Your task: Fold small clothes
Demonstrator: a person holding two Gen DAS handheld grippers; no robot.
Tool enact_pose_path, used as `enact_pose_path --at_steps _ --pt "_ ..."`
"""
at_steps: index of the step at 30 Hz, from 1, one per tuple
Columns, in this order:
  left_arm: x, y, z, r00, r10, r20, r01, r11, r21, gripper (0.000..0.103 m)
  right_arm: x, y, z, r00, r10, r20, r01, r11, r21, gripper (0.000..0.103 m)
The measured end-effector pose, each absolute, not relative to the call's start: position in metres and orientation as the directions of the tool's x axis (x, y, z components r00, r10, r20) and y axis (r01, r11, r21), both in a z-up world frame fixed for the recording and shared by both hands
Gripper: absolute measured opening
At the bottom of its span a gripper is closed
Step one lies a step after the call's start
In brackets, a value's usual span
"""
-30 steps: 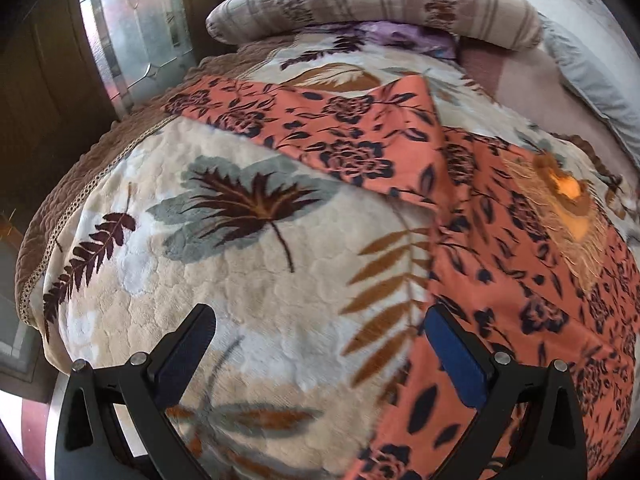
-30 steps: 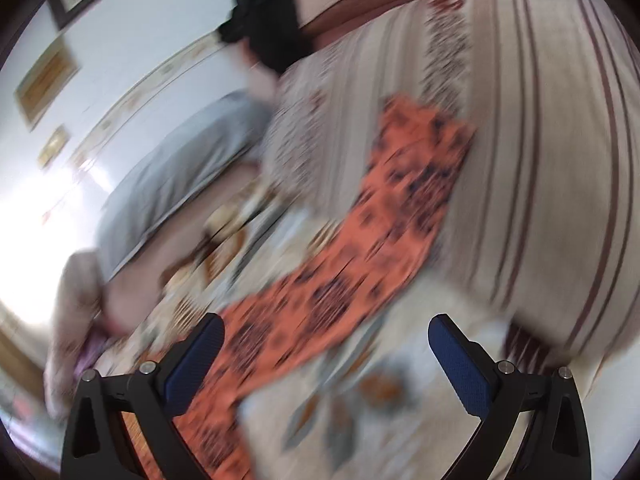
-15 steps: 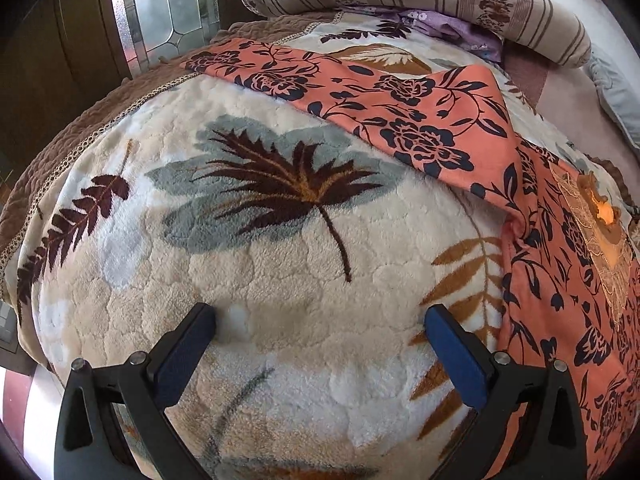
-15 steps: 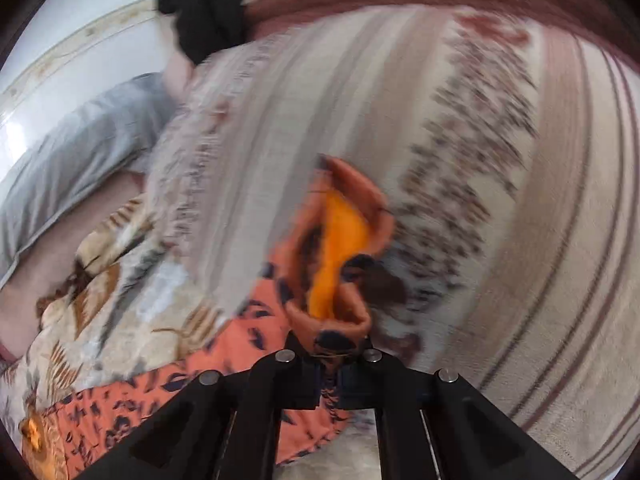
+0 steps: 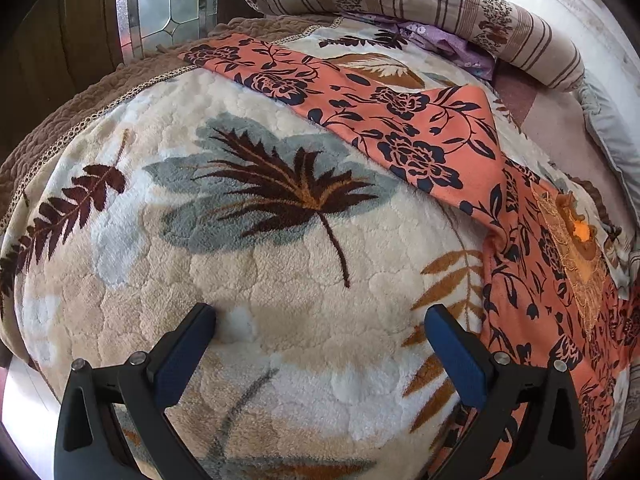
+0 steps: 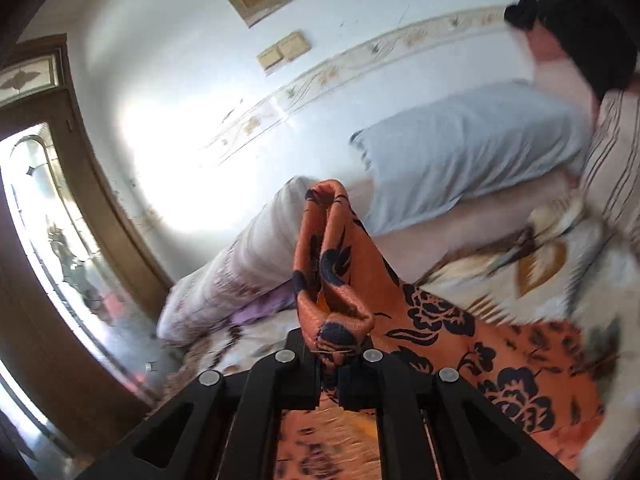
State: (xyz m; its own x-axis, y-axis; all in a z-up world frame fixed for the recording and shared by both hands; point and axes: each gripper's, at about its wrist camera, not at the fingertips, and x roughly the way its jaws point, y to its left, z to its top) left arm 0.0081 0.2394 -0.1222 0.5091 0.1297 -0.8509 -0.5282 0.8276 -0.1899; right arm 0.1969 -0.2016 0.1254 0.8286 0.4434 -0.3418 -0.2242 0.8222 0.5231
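The right hand-held gripper [image 6: 339, 364] is clamped on a bunched fold of the orange floral garment [image 5: 404, 136], lifting it off the leaf-patterned blanket [image 5: 260, 280] on the bed. The left hand-held gripper [image 5: 320, 320] hangs spread wide over the blanket, empty.

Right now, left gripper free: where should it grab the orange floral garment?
Probably the far sleeve end of the orange floral garment: it lies flat near the blanket edge. Come from above with the open left gripper; the right gripper pinches another bunched part.
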Motion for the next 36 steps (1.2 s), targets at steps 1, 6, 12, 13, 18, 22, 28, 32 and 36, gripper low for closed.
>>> enact_pose_path --at_steps 1,6,12,13,18,22,28,32,36 --pt "0.008 0.24 -0.122 0.513 0.124 -0.85 -0.526 0.828 -0.197 0.103 0.196 -0.181 0.11 0.81 0.467 -0.355 -0.227 0.808 0.544 0.008" --pt "0.005 0.239 -0.121 0.519 0.104 -0.848 -0.504 0.839 -0.206 0.103 0.228 -0.111 -0.051 0.515 0.539 -0.666 -0.123 0.816 0.565 0.083" --pt "0.003 0.244 -0.119 0.537 0.085 -0.839 -0.515 0.821 -0.247 0.103 0.195 -0.162 -0.059 0.528 0.558 -0.641 -0.136 0.8 0.585 0.082" --pt "0.003 0.244 -0.118 0.537 0.088 -0.839 -0.518 0.819 -0.246 0.103 0.194 -0.176 -0.046 0.564 0.558 -0.609 -0.144 0.792 0.593 0.082" --pt "-0.001 0.248 -0.11 0.573 0.041 -0.818 -0.51 0.8 -0.317 0.103 0.211 -0.235 -0.051 0.643 0.486 -0.592 -0.04 0.793 0.608 0.103" --pt "0.0 0.269 -0.069 0.709 -0.056 -0.703 -0.415 0.774 -0.479 0.103 0.203 -0.243 -0.088 0.635 0.458 -0.622 -0.09 0.843 0.53 0.1" --pt "0.05 0.355 -0.041 0.819 -0.122 -0.561 -0.365 0.644 -0.673 0.103 0.191 -0.254 -0.096 0.671 0.477 -0.567 -0.111 0.822 0.559 0.101" --pt "0.092 0.426 -0.08 0.804 -0.159 -0.573 -0.457 0.452 -0.766 0.103 0.187 -0.26 -0.092 0.684 0.493 -0.538 -0.124 0.805 0.58 0.101" --pt "0.116 0.469 -0.112 0.778 -0.118 -0.617 -0.54 0.375 -0.753 0.103 0.184 -0.257 -0.099 0.69 0.497 -0.526 -0.132 0.801 0.584 0.101"
